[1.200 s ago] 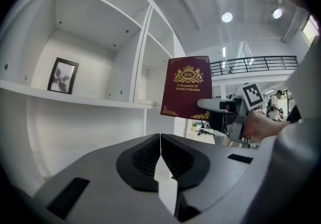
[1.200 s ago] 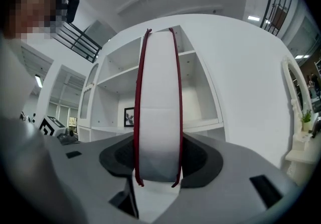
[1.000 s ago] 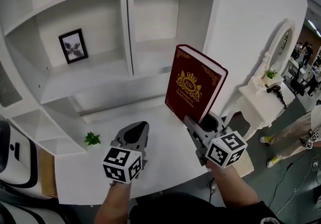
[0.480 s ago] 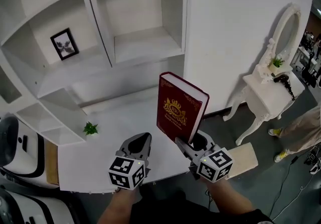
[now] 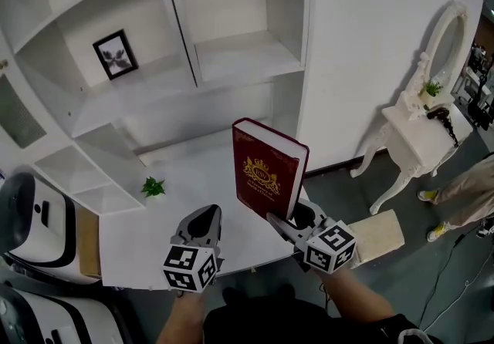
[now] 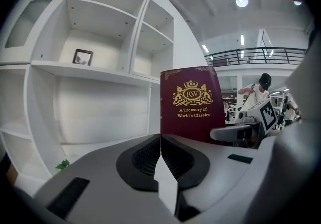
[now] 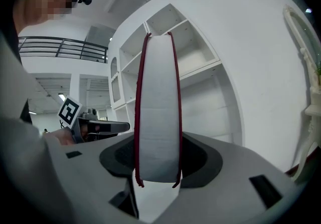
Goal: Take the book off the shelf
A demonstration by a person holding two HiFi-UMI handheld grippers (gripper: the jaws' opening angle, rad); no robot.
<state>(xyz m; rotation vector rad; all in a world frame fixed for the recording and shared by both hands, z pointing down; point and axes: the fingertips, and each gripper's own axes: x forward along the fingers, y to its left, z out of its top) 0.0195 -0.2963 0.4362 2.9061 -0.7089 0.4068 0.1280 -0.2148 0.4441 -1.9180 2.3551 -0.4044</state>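
Observation:
A dark red hardback book [image 5: 266, 169] with a gold crest stands upright in the air over the white table [image 5: 185, 196], well clear of the shelf unit [image 5: 193, 34]. My right gripper [image 5: 287, 220] is shut on the book's lower edge; in the right gripper view the white page block [image 7: 159, 112] fills the gap between the jaws. The book's front cover [image 6: 193, 102] also shows in the left gripper view. My left gripper [image 5: 202, 220] hovers left of the book, shut and holding nothing.
A small framed picture [image 5: 115, 55] leans on a shelf at the left. A little green plant [image 5: 153, 187] sits on the table's left side. A white dressing table with an oval mirror [image 5: 421, 130] stands at the right, a person's legs [image 5: 463, 200] beyond it.
Both grippers have come down and back from the shelves. The book has travelled with the right gripper, away from the shelf unit and lower over the table.

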